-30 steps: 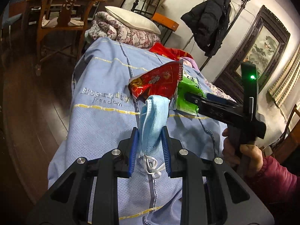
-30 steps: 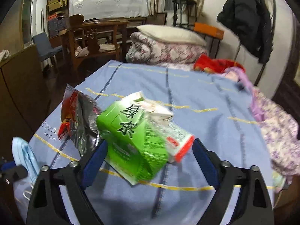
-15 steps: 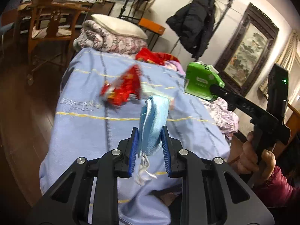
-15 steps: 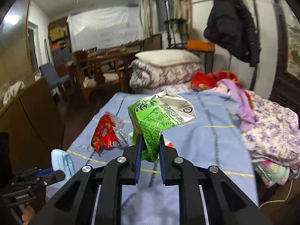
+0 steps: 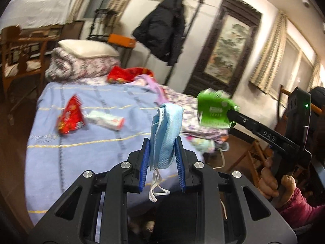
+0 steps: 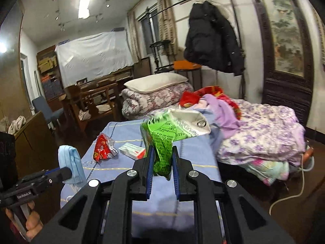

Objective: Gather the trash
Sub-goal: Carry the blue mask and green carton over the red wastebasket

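Note:
My left gripper [image 5: 162, 142] is shut on a blue face mask [image 5: 165, 134] and holds it up above the foot of the bed; the mask also shows in the right wrist view [image 6: 70, 166]. My right gripper [image 6: 162, 152] is shut on a crumpled green carton [image 6: 164, 142], lifted clear of the bed; the carton also shows in the left wrist view [image 5: 215, 111]. A red snack wrapper [image 5: 70, 117] [image 6: 103, 150] and a small white and red box [image 5: 106, 120] [image 6: 132, 150] lie on the blue bedspread [image 5: 81, 152].
Folded quilts and a pillow [image 6: 156, 83] sit at the bed's head. Purple and floral clothes [image 6: 260, 128] are heaped on the right side. A black coat [image 6: 213, 38] hangs on a rack. Wooden chairs [image 5: 22, 55] stand left of the bed. A white cable [image 6: 292, 195] lies on the floor.
Both grippers have pulled back and up from the bed with their loads. The right gripper closed on the green carton. The red wrapper and the white box stay on the bedspread.

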### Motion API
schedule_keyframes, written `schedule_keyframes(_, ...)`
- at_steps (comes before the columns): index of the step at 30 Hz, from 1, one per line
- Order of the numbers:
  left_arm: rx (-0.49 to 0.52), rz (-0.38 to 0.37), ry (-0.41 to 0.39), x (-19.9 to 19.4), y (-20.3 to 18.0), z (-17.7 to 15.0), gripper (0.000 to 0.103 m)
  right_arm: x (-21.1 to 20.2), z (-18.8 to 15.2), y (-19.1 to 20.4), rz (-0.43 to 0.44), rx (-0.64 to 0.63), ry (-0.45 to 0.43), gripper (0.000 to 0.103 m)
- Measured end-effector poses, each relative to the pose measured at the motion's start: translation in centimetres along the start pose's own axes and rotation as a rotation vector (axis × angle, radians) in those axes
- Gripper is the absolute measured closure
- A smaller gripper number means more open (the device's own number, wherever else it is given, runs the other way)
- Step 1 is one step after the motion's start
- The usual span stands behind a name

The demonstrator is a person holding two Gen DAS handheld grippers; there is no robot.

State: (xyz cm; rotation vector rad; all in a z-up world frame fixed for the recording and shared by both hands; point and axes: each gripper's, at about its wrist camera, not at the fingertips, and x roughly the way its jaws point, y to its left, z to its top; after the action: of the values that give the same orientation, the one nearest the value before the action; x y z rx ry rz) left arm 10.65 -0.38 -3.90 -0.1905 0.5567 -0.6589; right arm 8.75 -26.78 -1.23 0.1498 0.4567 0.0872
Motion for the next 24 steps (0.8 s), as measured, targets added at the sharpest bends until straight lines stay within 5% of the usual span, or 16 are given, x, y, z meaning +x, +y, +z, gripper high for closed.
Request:
schedule_keyframes(9,0.056,-0.160,0.047,1.3,-8.4,-1.1,0.077,-7.5,-2.4,-5.9,-0.078,0.049,-0.007,0.100)
schedule_keyframes(16,0.100,-0.144,0.092,2.1,-12.2,-2.6,0.077,-11.0,-4.7,-12.2,-0.150,0.110,-0.017,0.100)
schedule_keyframes(24,0.137,-0.129,0.149,4.8,-13.3,-3.2,0.077,-9.8,-6.8,-17.0,-0.169,0.187,0.007,0.097)
